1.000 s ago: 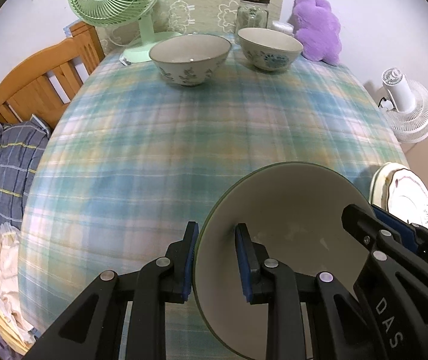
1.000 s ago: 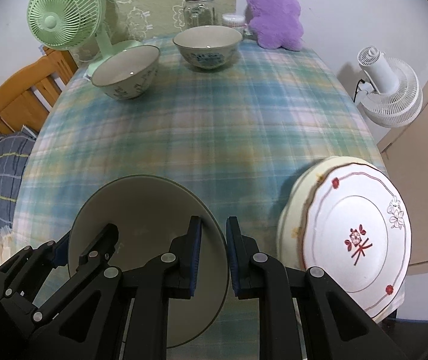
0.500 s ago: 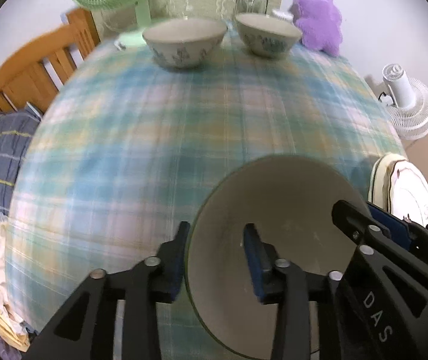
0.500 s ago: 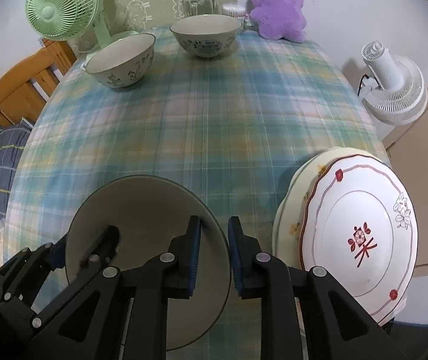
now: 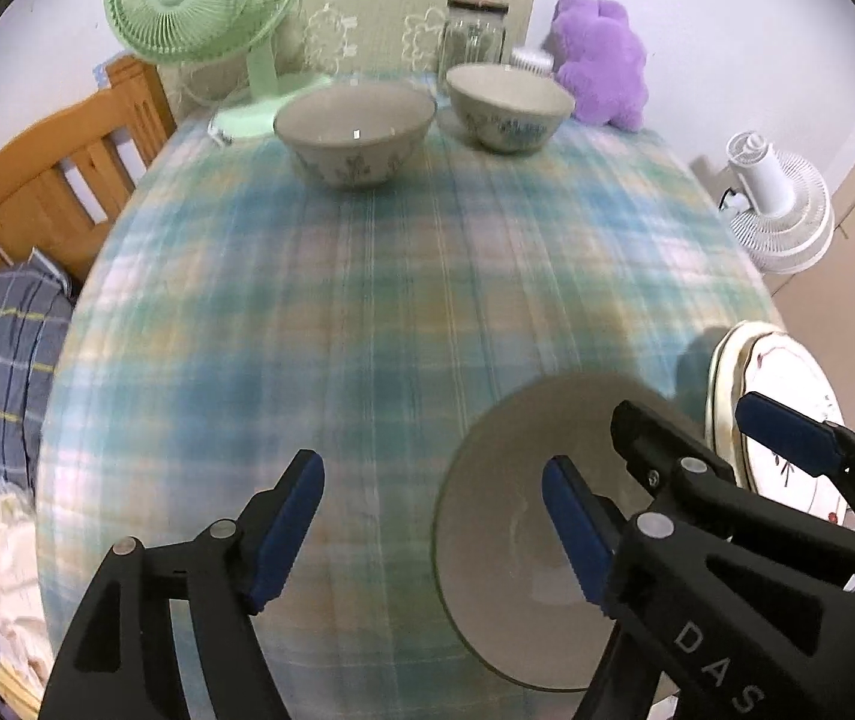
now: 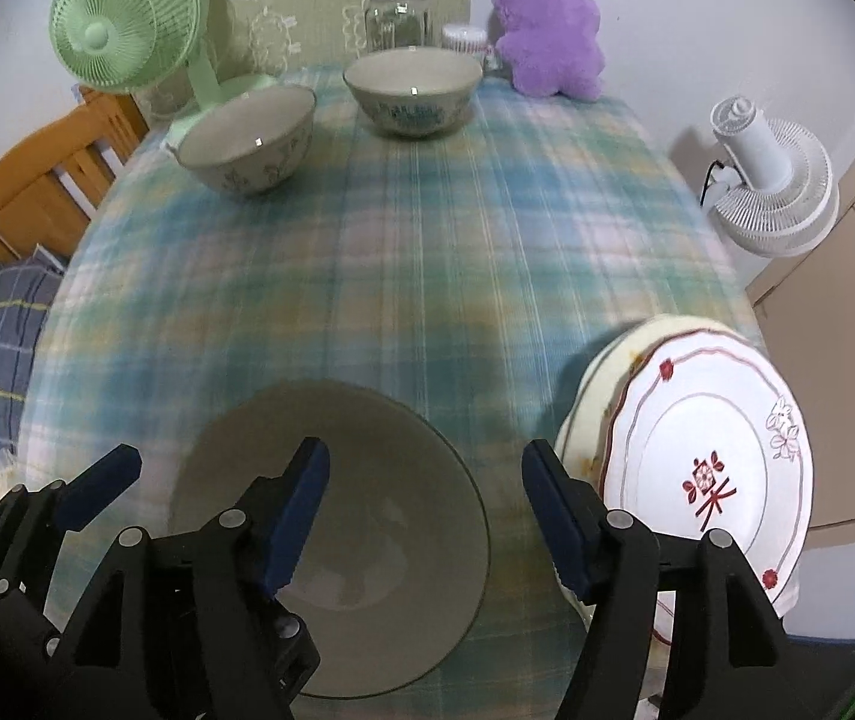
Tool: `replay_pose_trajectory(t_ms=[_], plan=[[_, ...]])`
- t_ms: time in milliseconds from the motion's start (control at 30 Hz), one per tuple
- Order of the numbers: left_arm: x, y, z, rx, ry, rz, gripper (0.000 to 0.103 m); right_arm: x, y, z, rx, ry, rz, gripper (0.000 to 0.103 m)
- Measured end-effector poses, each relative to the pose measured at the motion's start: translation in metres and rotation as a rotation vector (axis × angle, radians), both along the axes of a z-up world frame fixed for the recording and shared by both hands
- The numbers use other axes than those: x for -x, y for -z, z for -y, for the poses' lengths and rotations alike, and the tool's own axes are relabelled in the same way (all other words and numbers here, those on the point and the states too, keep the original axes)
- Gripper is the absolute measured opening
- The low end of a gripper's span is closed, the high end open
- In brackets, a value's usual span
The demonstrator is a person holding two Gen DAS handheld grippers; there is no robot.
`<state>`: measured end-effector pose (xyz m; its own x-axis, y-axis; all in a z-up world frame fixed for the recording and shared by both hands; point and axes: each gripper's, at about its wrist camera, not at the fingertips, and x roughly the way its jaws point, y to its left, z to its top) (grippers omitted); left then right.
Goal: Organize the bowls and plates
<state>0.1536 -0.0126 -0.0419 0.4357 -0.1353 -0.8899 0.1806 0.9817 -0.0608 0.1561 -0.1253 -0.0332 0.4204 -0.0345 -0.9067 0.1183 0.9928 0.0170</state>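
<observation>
Tablecloth [image 6: 427,276] — bowl [image 6: 367,516] upright, seemingly.

the left gripper [image 5: 433,525] is opening its jaws over the plaid tablecloth [image 5: 367,312], one finger sitting inside the grey bowl [image 5: 517,564], pads off its rim. the right gripper [image 5: 709,438] is opening beside stacked plates [image 5: 787,372]. two patterned bowls [image 5: 355,135] are standing at the far edge.

desk [image 6: 427,276]: covered by a blue-green plaid cloth
6 o'clock: plain grey bowl [image 6: 367,540]
4 o'clock: stacked plates [image 6: 709,480], red-trimmed one on top
11 o'clock: floral bowl [image 6: 247,144], green fan [image 6: 127,30]
12 o'clock: blue-patterned bowl [image 6: 412,90], glass jar [image 6: 397,15]
1 o'clock: purple plush toy [image 6: 547,30]
</observation>
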Motion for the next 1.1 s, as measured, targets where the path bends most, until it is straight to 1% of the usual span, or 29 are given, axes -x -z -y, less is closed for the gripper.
replay_pose_trajectory(t_ms=[200, 467, 567, 633, 733, 933, 1100], plan=[[-0.016, -0.02, -0.012, 0.005, 0.02, 0.054, 0.077, -0.008, -0.023, -0.012, 0.002, 0.033, 0.064, 0.07], [-0.051, -0.043, -0.017, 0.008, -0.015, 0.118, 0.077, -0.04, -0.048, -0.019, -0.006, 0.017, 0.134, 0.07], [-0.069, -0.052, -0.014, -0.008, -0.044, 0.145, 0.077, -0.058, -0.058, -0.019, -0.005, -0.009, 0.162, 0.07], [-0.081, -0.057, -0.012, -0.032, -0.077, 0.16, 0.077, -0.072, -0.062, -0.017, -0.018, -0.03, 0.176, 0.07], [-0.1, -0.06, -0.008, -0.063, -0.12, 0.16, 0.077, -0.096, -0.067, -0.014, -0.03, -0.078, 0.186, 0.07], [-0.131, -0.06, -0.005, -0.075, -0.188, 0.174, 0.077, -0.14, -0.07, -0.017, -0.041, -0.215, 0.201, 0.07], [-0.159, -0.059, -0.01, -0.078, -0.235, 0.176, 0.077, -0.17, -0.069, -0.02, -0.047, -0.261, 0.217, 0.07]])
